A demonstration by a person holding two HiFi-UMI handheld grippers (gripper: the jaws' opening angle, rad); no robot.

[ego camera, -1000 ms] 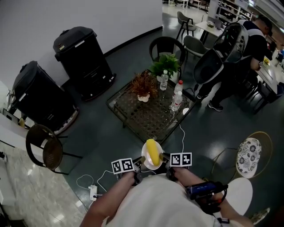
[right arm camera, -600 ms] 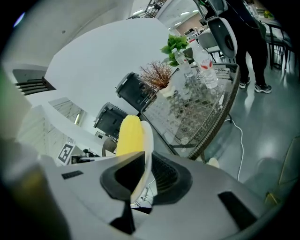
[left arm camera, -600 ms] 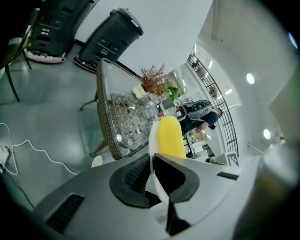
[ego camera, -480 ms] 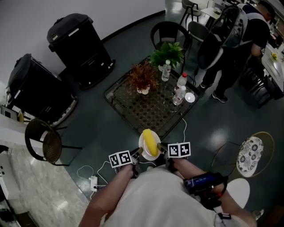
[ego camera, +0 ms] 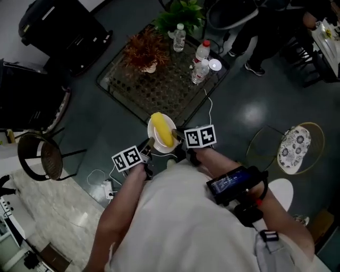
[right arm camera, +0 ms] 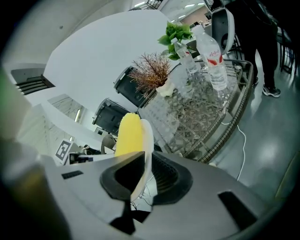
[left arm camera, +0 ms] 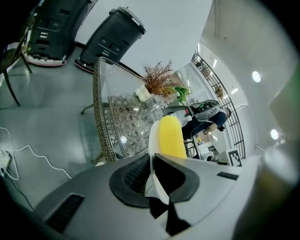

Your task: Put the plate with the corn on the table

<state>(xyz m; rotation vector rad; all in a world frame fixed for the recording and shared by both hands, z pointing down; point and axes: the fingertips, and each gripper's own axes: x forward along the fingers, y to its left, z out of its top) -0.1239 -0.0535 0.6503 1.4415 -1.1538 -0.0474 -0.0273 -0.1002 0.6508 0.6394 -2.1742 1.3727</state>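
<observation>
The plate [ego camera: 152,139] was up in the air, carried between both grippers in front of the person's chest, with the corn [ego camera: 162,129] lying lengthwise across it. The left gripper [ego camera: 149,144] pinched the plate's left rim, and its own view showed the white rim edge-on, clamped between the two dark fingers [left arm camera: 133,176] with the yellow cob rising just beyond. The right gripper [ego camera: 176,135] gripped the opposite rim in the same way: in its view the fingers [right arm camera: 164,176] were closed narrowly on the thin white edge, the cob standing to the left of it. In the head view the plate hung by the near corner of the surface [ego camera: 164,93], a glass top with a woven rim, and did not appear to rest on it. On the far part of that surface stood a reddish-brown plant [ego camera: 143,49] in a small white pot, a green plant [ego camera: 181,9], three clear bottles [ego camera: 198,71] and a small round white object [ego camera: 214,65]. A dark chair [ego camera: 41,157] stood on the floor to the left, near a white cable [ego camera: 98,175], and a round patterned stool [ego camera: 294,149] lay well apart to the right.
</observation>
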